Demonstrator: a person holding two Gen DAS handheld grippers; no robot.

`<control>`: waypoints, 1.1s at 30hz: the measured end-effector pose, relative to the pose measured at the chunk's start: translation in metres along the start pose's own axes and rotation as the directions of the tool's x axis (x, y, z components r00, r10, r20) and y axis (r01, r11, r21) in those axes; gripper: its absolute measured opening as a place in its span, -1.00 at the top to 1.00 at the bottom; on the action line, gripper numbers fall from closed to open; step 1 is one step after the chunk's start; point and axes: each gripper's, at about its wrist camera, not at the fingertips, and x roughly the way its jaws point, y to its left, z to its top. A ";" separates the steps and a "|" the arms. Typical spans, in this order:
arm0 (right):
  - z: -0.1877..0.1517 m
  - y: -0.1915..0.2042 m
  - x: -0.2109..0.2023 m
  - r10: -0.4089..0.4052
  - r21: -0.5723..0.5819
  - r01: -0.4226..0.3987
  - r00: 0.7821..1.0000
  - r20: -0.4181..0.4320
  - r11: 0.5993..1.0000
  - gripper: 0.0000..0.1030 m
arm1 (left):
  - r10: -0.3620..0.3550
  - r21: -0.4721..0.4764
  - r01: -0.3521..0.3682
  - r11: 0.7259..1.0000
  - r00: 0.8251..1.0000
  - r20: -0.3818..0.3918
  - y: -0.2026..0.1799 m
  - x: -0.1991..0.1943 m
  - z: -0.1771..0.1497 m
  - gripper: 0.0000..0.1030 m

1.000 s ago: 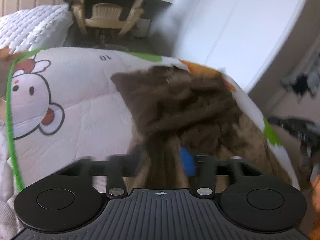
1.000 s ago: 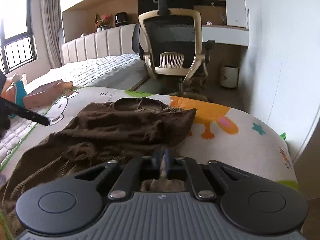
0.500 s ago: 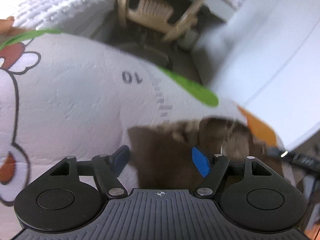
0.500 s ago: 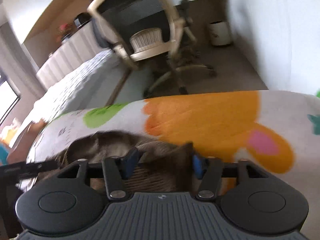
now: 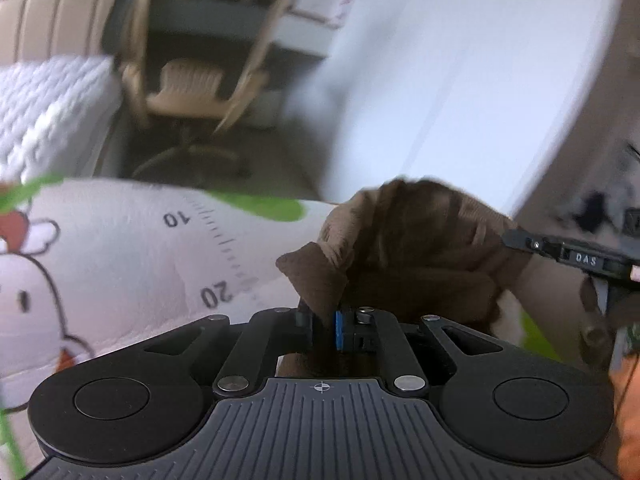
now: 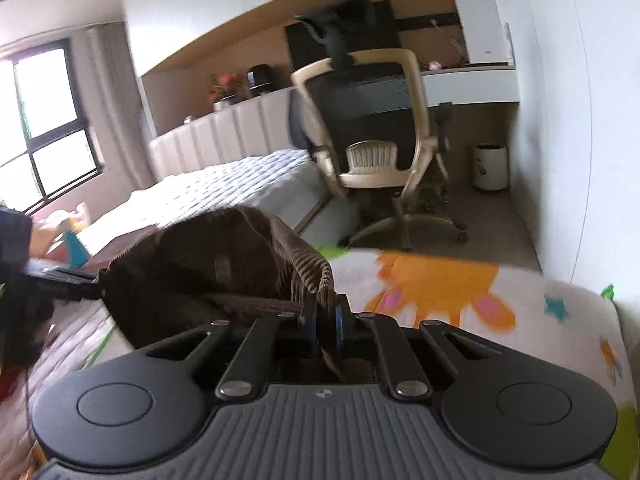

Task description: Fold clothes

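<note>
Left wrist view, left hand-held gripper (image 5: 325, 326) clamped on brown corduroy garment (image 5: 416, 248), right hand-held gripper (image 6: 325, 326) likewise pinching it

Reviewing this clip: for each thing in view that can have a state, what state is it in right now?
Left gripper: shut on a corner of the brown garment.
Right gripper: shut on the garment's ribbed edge.
Brown garment: bunched, not folded, lifted between both grippers above the quilt.
Cartoon quilt: spread flat under the garment.
Office chair: empty, upright beside the bed.
</note>
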 end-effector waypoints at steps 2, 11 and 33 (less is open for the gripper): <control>-0.030 0.009 -0.021 -0.005 -0.023 0.004 1.000 -0.023 1.000 0.85 | -0.015 0.039 0.015 0.999 1.000 -0.013 -0.013 -0.024 -0.023 0.78; -0.119 0.002 -0.049 -0.137 -0.155 0.101 0.959 -0.247 0.983 0.19 | -0.063 0.135 0.104 0.985 0.958 -0.281 -0.028 -0.043 -0.135 0.00; -0.014 -0.039 0.110 0.186 0.223 -0.158 0.976 -0.110 0.962 -0.48 | -0.283 -0.364 0.204 0.909 0.942 -0.179 0.050 0.066 -0.071 -0.85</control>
